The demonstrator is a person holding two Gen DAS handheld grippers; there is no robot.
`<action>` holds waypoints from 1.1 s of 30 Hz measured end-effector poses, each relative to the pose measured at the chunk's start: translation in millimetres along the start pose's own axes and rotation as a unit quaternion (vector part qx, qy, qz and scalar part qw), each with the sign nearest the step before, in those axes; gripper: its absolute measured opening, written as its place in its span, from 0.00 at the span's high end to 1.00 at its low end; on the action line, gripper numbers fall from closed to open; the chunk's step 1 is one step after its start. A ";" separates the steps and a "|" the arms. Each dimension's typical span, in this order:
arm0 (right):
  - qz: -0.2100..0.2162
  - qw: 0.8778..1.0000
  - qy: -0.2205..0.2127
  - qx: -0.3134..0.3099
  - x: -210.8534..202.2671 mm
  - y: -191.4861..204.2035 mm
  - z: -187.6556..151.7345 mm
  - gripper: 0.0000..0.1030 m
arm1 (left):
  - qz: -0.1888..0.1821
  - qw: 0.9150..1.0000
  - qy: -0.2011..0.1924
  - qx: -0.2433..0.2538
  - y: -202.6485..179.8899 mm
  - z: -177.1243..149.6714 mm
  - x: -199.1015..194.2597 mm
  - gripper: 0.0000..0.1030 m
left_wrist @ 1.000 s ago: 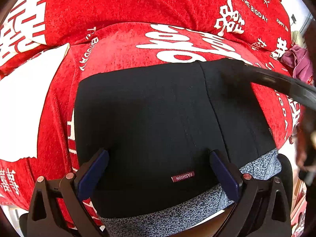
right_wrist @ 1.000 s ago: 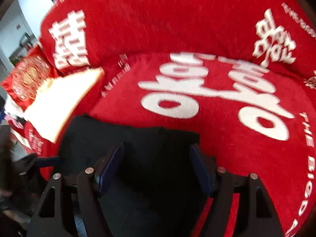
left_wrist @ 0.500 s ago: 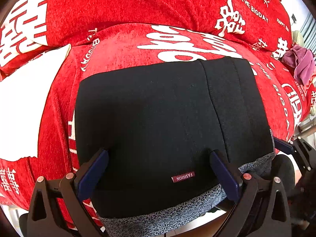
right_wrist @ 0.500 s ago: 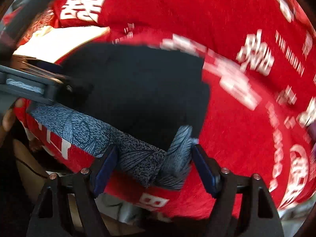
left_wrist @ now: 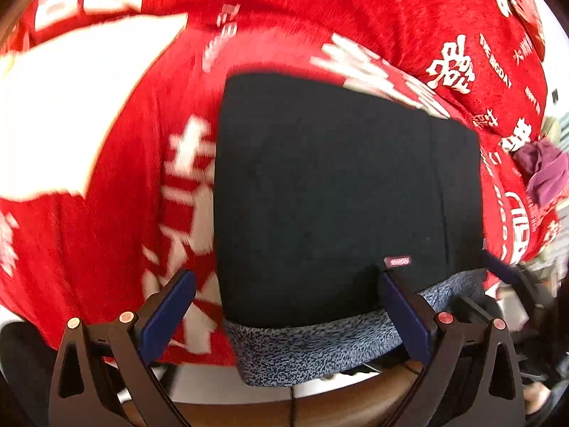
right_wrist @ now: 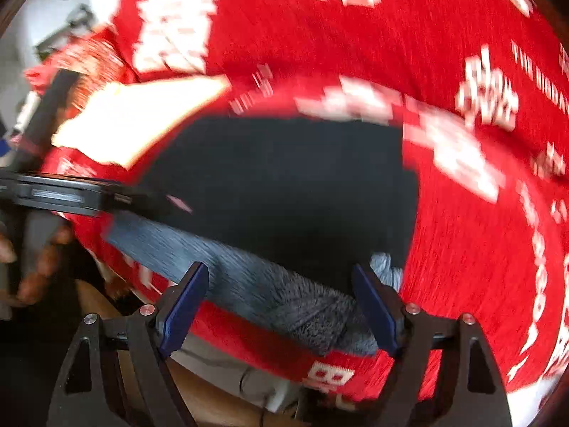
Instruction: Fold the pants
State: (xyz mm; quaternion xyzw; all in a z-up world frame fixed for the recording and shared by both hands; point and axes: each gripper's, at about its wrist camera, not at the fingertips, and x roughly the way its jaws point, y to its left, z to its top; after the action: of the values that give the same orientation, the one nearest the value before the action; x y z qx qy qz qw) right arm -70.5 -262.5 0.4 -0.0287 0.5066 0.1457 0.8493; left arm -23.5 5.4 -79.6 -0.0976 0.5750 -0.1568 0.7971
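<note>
The black pants (left_wrist: pixel 341 192) lie folded into a flat rectangle on the red cover, with a grey speckled waistband (left_wrist: pixel 320 341) along the near edge and a small red label (left_wrist: pixel 398 261). My left gripper (left_wrist: pixel 284 315) is open and empty, its fingers straddling the left near corner of the pants. In the right wrist view the same pants (right_wrist: pixel 284 192) show with the grey waistband (right_wrist: pixel 284 295) bunched near the right corner. My right gripper (right_wrist: pixel 281 306) is open and empty over that waistband. The left gripper's body (right_wrist: pixel 64 194) shows at the left.
A red cover with white characters (left_wrist: pixel 355 17) drapes the seat and backrest. A white cloth (left_wrist: pixel 71 106) lies to the left of the pants. A purple garment (left_wrist: pixel 544 170) sits at the far right. The wooden front edge (left_wrist: pixel 284 405) is just below.
The left gripper has shifted left, so the pants now sit to the right in its view. The right gripper has swung back and lower toward the waistband's right corner.
</note>
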 end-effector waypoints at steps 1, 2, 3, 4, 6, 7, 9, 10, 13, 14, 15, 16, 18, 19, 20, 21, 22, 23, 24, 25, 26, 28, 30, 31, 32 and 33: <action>-0.007 1.000 0.017 0.011 9.5 -4.7 -3.8 0.15 | -0.019 1.000 0.007 -0.022 7.3 -1.8 3.4 0.01; 0.001 1.000 0.013 0.015 9.5 -6.7 -5.6 0.13 | -0.029 0.999 0.008 -0.036 11.5 -2.1 2.5 0.01; 0.008 1.000 0.008 0.013 4.6 -5.7 -5.5 0.12 | -0.032 0.998 0.003 -0.048 15.3 -2.4 -2.4 0.01; 0.009 1.000 0.010 0.013 -1.0 -5.5 -3.3 0.12 | -0.022 0.998 -0.012 -0.050 16.6 -4.3 -11.2 0.01; 0.013 1.000 -0.012 0.017 -22.7 -4.4 2.2 0.12 | -0.004 0.998 -0.056 -0.040 16.5 -10.9 -32.1 0.01; 0.016 0.999 -0.029 0.016 -32.6 -3.6 4.4 0.12 | 0.001 0.997 -0.067 -0.039 17.3 -14.4 -37.2 0.01; 0.013 0.999 -0.044 0.015 -44.0 -5.3 8.2 0.09 | 0.013 0.998 -0.053 -0.038 17.8 -18.2 -31.0 0.01; 0.008 0.999 -0.043 0.014 -43.1 -5.5 8.4 0.09 | 0.038 0.999 -0.019 -0.022 14.2 -20.5 -13.9 0.01; -0.010 0.999 0.009 0.030 -11.3 -12.6 11.5 0.08 | 0.034 0.999 0.006 -0.002 9.2 -29.3 2.6 0.01; -0.012 0.998 0.039 0.043 3.3 -16.3 8.4 0.08 | 0.020 1.000 0.002 -0.003 8.5 -29.5 -1.2 0.01; -0.014 0.997 0.055 0.053 9.7 -19.3 5.7 0.08 | 0.013 1.000 -0.005 0.000 8.2 -29.5 -7.0 0.01; -0.019 0.996 0.056 0.063 9.2 -21.6 2.6 0.08 | 0.018 1.000 -0.016 0.003 8.7 -28.8 -13.6 0.01; -0.034 0.997 0.039 0.062 -2.0 -20.0 3.2 0.08 | 0.038 0.997 -0.062 -0.008 16.3 -26.6 -35.3 0.01; -0.047 0.997 0.025 0.050 -9.9 -16.4 4.4 0.08 | 0.038 0.996 -0.073 -0.022 23.7 -24.9 -42.2 0.01; -0.057 0.998 0.012 0.034 -17.4 -11.0 6.4 0.08 | 0.040 0.996 -0.071 -0.032 29.1 -23.7 -42.7 0.01; -0.060 0.998 0.006 0.021 -21.3 -7.0 8.8 0.08 | 0.052 0.996 -0.055 -0.038 34.0 -22.6 -36.8 0.01; -0.062 0.998 0.001 0.011 -23.4 -2.9 10.6 0.08 | 0.076 0.996 -0.021 -0.031 36.3 -22.1 -22.0 0.01; -0.059 0.998 0.001 0.004 -22.9 0.8 12.4 0.08 | 0.085 0.996 -0.001 -0.022 36.0 -23.8 -10.2 0.00; -0.054 0.999 0.004 0.002 -20.4 2.6 13.2 0.08 | 0.089 0.996 0.006 -0.019 34.2 -28.2 -4.6 0.00; -0.049 0.999 0.011 0.004 -15.9 2.9 13.8 0.08 | 0.090 0.996 0.007 -0.020 33.9 -27.7 -4.2 0.00; -0.048 0.999 0.015 0.007 -14.4 2.3 12.9 0.08 | 0.089 0.996 0.005 -0.019 32.5 -25.8 -8.8 0.00; -0.044 0.999 0.015 0.017 -14.5 -3.3 11.0 0.08 | 0.070 0.997 -0.008 -0.012 27.7 -20.4 -20.4 0.00; -0.030 0.999 0.007 0.040 -18.7 -15.9 9.5 0.08 | 0.025 0.999 -0.032 -0.015 24.6 -11.9 -34.2 0.00; -0.020 0.998 0.002 0.059 -19.7 -25.6 6.9 0.08 | 0.004 0.999 -0.034 -0.019 24.4 -7.3 -36.7 0.00; -0.004 0.996 -0.002 0.086 -19.5 -38.1 2.9 0.08 | -0.017 0.999 -0.027 -0.027 23.5 0.4 -33.8 0.00; 0.010 0.993 -0.005 0.114 -17.6 -49.1 -1.6 0.08 | -0.027 0.999 -0.016 -0.032 17.6 9.5 -24.4 0.00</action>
State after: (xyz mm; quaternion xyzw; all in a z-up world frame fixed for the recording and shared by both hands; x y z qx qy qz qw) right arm -66.1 -313.6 10.0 0.0735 0.5163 0.0957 0.8479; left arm -19.1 30.4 -60.9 -0.1410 0.5641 -0.1578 0.7981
